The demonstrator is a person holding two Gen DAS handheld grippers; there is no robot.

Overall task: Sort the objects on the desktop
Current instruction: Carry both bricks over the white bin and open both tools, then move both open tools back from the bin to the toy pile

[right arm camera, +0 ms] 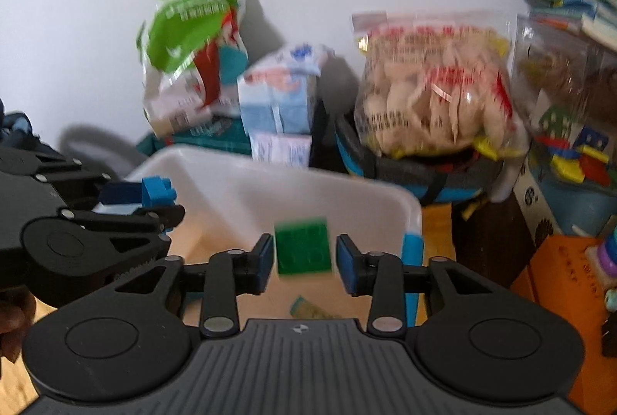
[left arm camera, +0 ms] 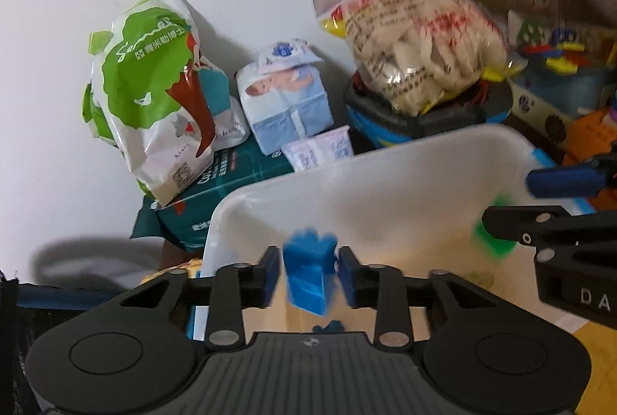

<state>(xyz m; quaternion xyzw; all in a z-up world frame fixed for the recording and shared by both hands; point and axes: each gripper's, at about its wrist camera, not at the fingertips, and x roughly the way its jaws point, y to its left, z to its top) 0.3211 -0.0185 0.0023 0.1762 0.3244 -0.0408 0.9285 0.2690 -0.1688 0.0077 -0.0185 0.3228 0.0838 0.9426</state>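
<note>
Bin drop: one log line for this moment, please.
left gripper: open, blue block between pads | right gripper: open, green block between pads | both over white bin

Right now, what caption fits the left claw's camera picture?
Left claw open around a blue block, pads clear of it, above the white bin.

Blue toy brick (left arm camera: 309, 270) and green toy brick (right arm camera: 302, 246), both blurred, above white bin (left arm camera: 385, 160).

Blue block (left arm camera: 309, 270) between the parted left gripper (left arm camera: 309, 278) pads, over white bin (left arm camera: 385, 160).
</note>
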